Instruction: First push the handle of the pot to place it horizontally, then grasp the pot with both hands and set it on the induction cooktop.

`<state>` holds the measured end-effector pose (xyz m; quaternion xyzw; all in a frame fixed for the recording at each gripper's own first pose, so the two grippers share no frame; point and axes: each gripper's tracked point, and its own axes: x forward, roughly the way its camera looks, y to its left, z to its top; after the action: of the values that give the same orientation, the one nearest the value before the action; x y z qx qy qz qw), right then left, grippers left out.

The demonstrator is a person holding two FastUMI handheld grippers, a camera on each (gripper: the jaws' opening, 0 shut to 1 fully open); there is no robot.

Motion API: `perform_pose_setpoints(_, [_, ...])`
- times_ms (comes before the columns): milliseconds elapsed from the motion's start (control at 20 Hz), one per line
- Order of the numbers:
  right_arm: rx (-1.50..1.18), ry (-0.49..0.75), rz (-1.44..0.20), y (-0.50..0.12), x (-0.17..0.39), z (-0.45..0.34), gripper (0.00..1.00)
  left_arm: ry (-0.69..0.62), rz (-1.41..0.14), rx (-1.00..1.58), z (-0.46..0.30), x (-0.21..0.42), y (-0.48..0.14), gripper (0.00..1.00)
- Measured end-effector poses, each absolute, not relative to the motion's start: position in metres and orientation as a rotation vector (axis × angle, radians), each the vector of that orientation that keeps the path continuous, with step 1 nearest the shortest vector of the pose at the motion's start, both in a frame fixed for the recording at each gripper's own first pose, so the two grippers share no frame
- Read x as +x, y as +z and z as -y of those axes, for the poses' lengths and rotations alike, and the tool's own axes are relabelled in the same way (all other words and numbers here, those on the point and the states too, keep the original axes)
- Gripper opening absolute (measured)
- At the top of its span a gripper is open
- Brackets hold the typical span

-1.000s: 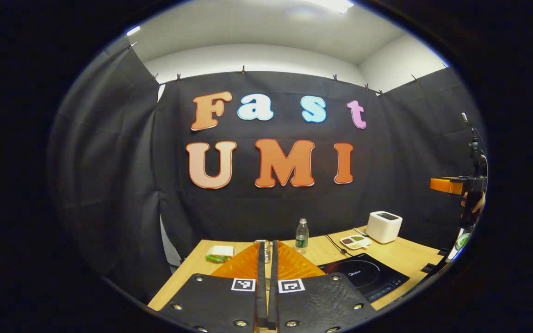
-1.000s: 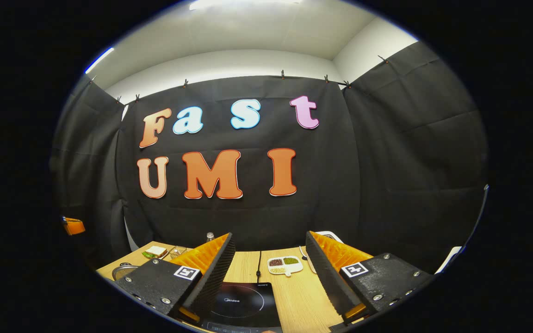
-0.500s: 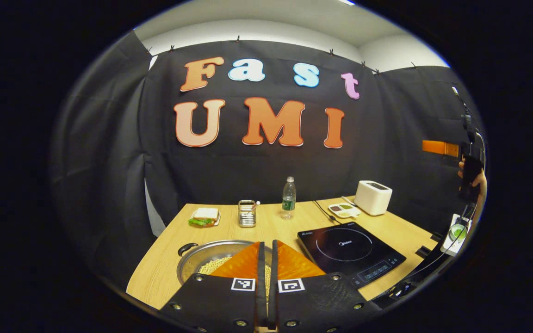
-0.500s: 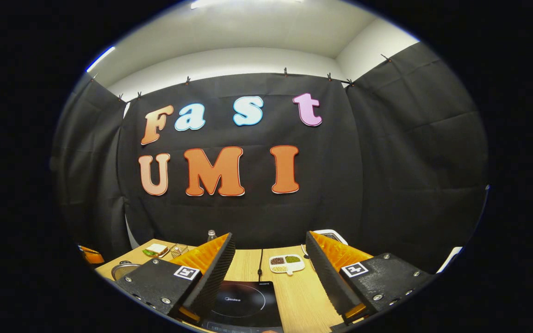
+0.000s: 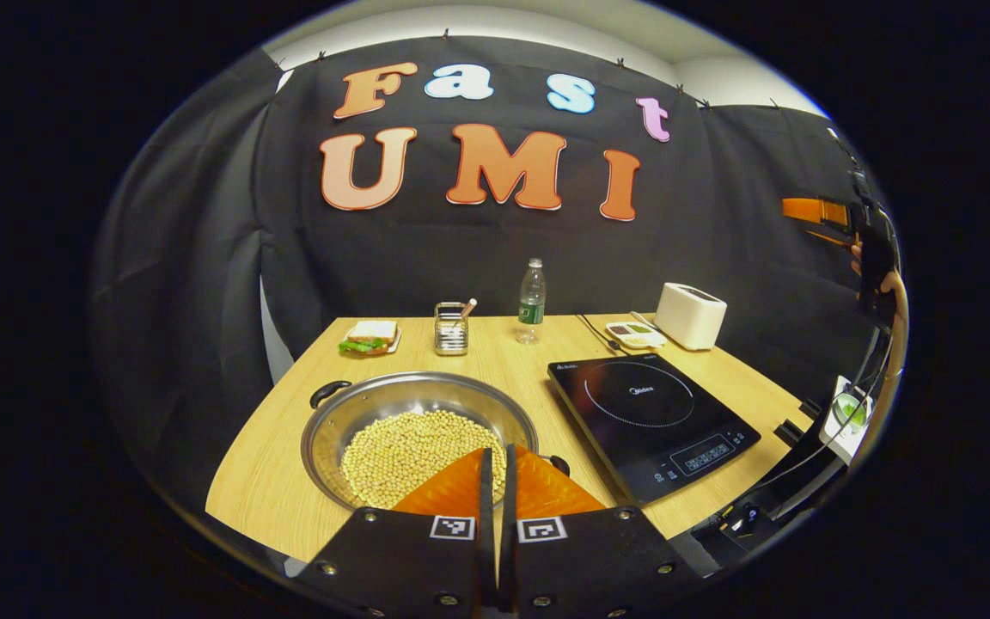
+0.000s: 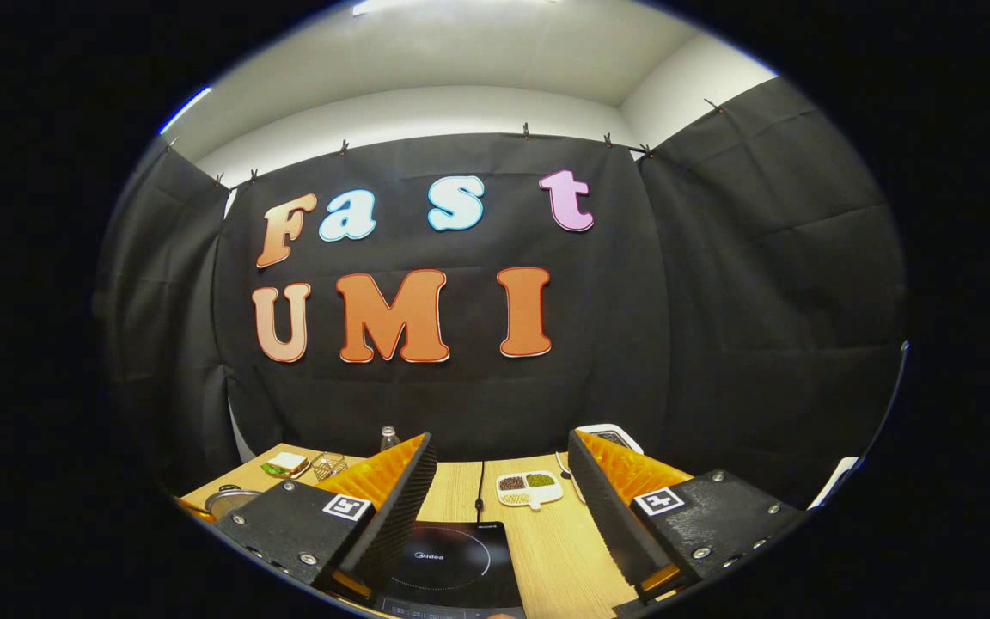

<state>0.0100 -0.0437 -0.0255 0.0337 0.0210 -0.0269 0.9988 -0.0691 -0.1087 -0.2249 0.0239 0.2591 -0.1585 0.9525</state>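
Round steel pot (image 5: 418, 421) of yellow beans on the wooden table (image 5: 271, 464), just left of the black induction cooktop (image 5: 651, 413), left gripper (image 5: 495, 468) closed and empty above its near rim, right gripper (image 6: 502, 490) wide open, holding nothing.

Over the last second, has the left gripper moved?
Yes. The left gripper has tipped downward: the table and pot rose into its view, fingers still closed.

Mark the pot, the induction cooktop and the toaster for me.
pot (image 5: 336, 414), left gripper view, on the steel rim's left side.
induction cooktop (image 5: 645, 404), left gripper view, on its black glass top.
toaster (image 5: 689, 316), left gripper view, on its white front.
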Motion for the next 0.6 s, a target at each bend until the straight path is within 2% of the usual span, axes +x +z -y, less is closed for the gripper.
perform_pose_setpoints(600, [0.051, -0.040, -0.056, -0.031, 0.007, 0.038, 0.96, -0.377, -0.683, 0.014, 0.124, -0.102, -0.287, 0.04])
